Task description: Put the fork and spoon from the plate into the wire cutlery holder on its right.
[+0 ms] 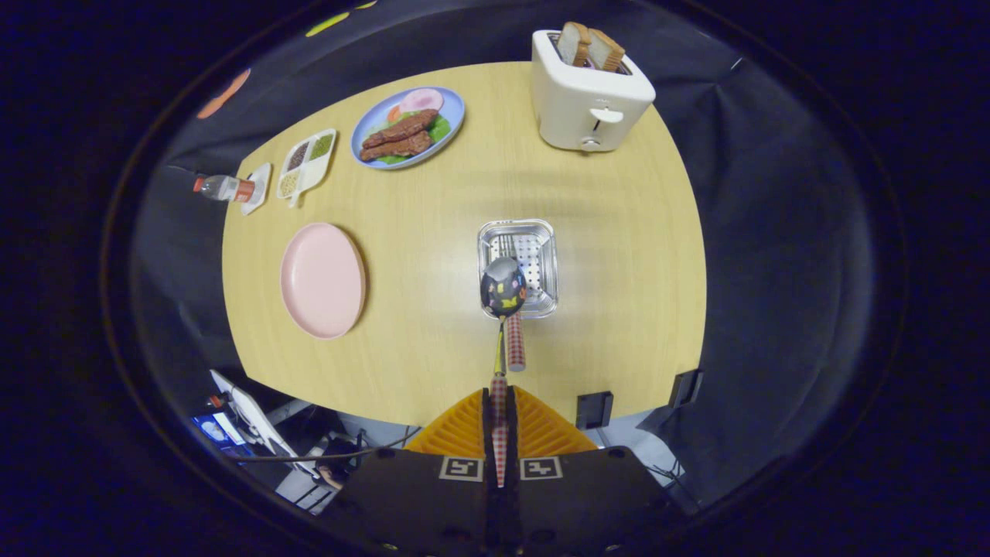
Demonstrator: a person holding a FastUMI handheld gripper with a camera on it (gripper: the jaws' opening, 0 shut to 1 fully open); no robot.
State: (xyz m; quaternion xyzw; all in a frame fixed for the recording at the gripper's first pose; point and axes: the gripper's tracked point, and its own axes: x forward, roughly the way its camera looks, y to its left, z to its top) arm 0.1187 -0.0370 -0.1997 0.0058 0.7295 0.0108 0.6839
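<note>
Bench [619, 309] — pale wood, seen from above, things spread well apart.

Toaster [589, 97] at the far side, two slices of bread standing in its slots. Blue plate [456, 108] of cooked food beside it; further along, a divided condiment dish [308, 161] and a small bottle [220, 187] lying on its side.

Pink plate [322, 280] — bare now, no cutlery left on it. It sits well off to one side of the wire cutlery holder [520, 267].

Wire cutlery holder lies straight ahead of the fingers, beyond them. The fork [508, 247] is already inside, tines just visible against the perforated floor; what looks like its checked handle [516, 342] sticks out over the near rim.

Hand-held gripper [500, 410] is clamped on the spoon [503, 288], both fingers pressed on the checked handle. Spoon's long axis runs dead ahead, in line with the fingers, bowl leading. The bowl hangs over the holder's near rim — how high above it I cannot tell.

Judgement: last step of the task. The coming move turns on carrying the bowl a little further over the opening, then lowering and releasing; the jutting fork handle beside the spoon could snag it.
</note>
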